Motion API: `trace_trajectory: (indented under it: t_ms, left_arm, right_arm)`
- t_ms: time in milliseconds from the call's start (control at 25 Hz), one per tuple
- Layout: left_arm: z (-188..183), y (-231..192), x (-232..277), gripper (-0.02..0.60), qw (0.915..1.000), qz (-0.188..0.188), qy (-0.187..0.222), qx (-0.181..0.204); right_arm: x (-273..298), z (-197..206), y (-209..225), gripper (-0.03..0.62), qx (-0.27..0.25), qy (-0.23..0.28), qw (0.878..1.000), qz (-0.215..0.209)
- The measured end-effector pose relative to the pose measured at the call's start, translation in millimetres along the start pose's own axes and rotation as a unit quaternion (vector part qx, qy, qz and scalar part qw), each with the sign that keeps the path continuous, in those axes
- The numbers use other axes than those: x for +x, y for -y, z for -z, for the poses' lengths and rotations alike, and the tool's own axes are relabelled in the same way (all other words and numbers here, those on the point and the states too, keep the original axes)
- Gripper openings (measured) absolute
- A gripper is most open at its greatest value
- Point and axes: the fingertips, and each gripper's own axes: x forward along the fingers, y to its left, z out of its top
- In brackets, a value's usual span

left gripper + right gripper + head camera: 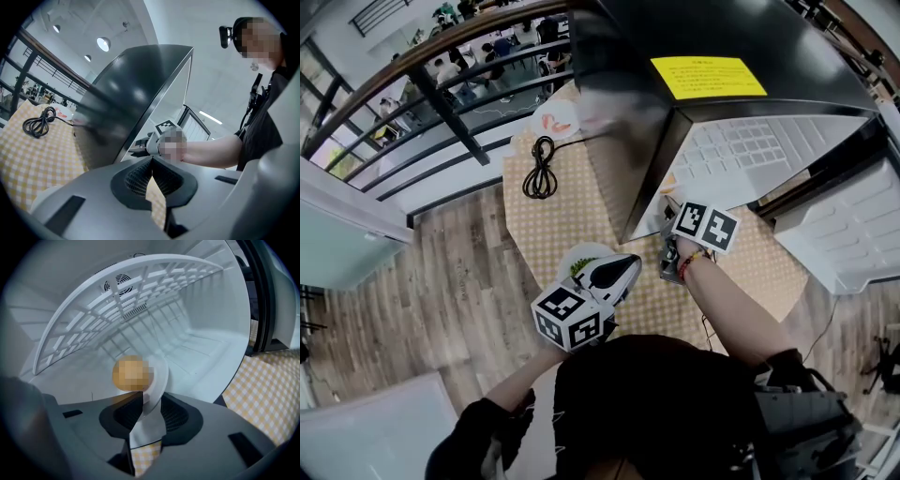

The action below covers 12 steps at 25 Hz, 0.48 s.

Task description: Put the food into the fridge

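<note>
One plate (pixel 159 376): lower centre, inside fridge (pixel 201 343), likely delivered.
Right gripper (pixel 150 404): jaws parted around rim.
Left gripper (pixel 152 161): closed, empty.
Greens plate (pixel 574 254): lower centre, outside, remaining.

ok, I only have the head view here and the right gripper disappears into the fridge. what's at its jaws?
Observer: In the right gripper view, the right gripper has its jaws apart, with the rim of a white plate between them.
Operator: where's that plate relative to the shelf?
Observer: Inside the white fridge compartment, below the wire shelf.
Operator: and the left jaws?
Observer: In the left gripper view, the left gripper has its jaws together at the tips, with nothing between them.
</note>
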Motion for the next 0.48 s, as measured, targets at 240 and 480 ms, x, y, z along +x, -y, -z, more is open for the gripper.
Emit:
trace_trajectory:
  t_ms: [240, 480]
  left_arm:
    - [6.5, -6.6, -5.9, 0.011, 0.9999, -0.008, -0.011, -0.006]
    - [10.8, -10.9, -9.6, 0.011, 0.9998, -0.01, -0.015, -0.01]
  right_arm:
    - [2.1, 1.8, 2.8, 0.127, -0.023, 0.01, 1.0, 0.012]
    - [-0.9, 3.5, 3.5, 0.145, -0.059, 0.027, 0.997, 0.036]
